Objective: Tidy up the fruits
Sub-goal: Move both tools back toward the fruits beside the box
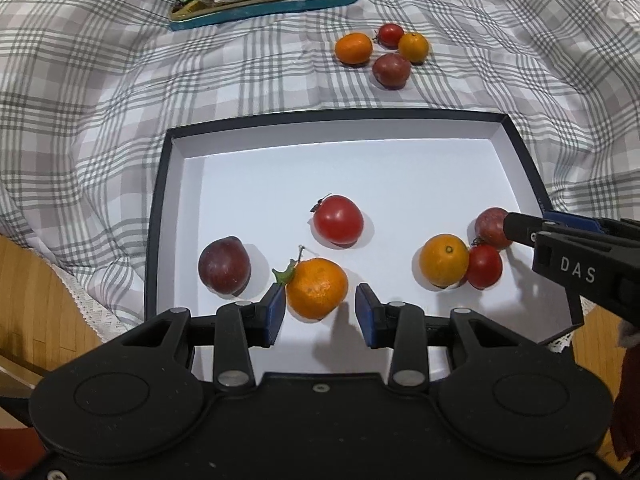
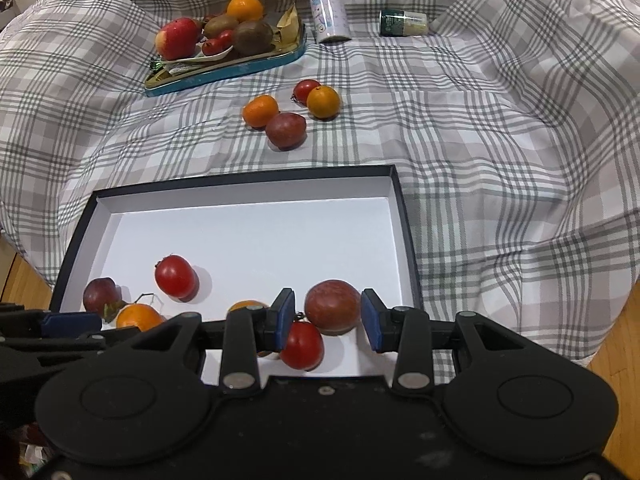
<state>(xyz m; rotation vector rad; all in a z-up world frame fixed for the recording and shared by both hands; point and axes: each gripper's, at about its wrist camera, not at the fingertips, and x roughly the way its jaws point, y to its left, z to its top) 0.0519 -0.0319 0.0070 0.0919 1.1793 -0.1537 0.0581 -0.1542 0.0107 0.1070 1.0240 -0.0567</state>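
Left gripper [image 1: 320, 314]: jaws spread, holding nothing; a leafy-stemmed mandarin [image 1: 317, 288] lies between the blue pads, just ahead of them, with a gap on either side.

Right gripper [image 2: 328, 318]: jaws spread, holding nothing; a dull reddish plum [image 2: 333, 306] lies between the pads, apart from the right one; whether the left pad touches it cannot be told. A small tomato [image 2: 302, 345] sits just below, against the left pad.

Box [image 1: 160, 216]: shallow, rectangular, dark outer walls, matte white inside. Contents, six pieces: two dark plums (the second [image 1: 224, 265] at the left side), two glossy red tomatoes (the larger [image 1: 338, 220] near the middle), two oranges (the smooth round one [image 1: 444, 260] touching the small tomato).

Cloth [image 2: 500, 140]: grey-and-white check, rumpled. Loose on it beyond the box, a cluster of four [image 2: 290, 108]: two oranges, one tomato, one plum.

Tray [image 2: 248, 70]: teal-rimmed, oblong, heaped with mixed fruit, count unclear.

Behind: one pale upright can [image 2: 329, 6]; one small dark-capped bottle [image 2: 402, 23] lying on its side.
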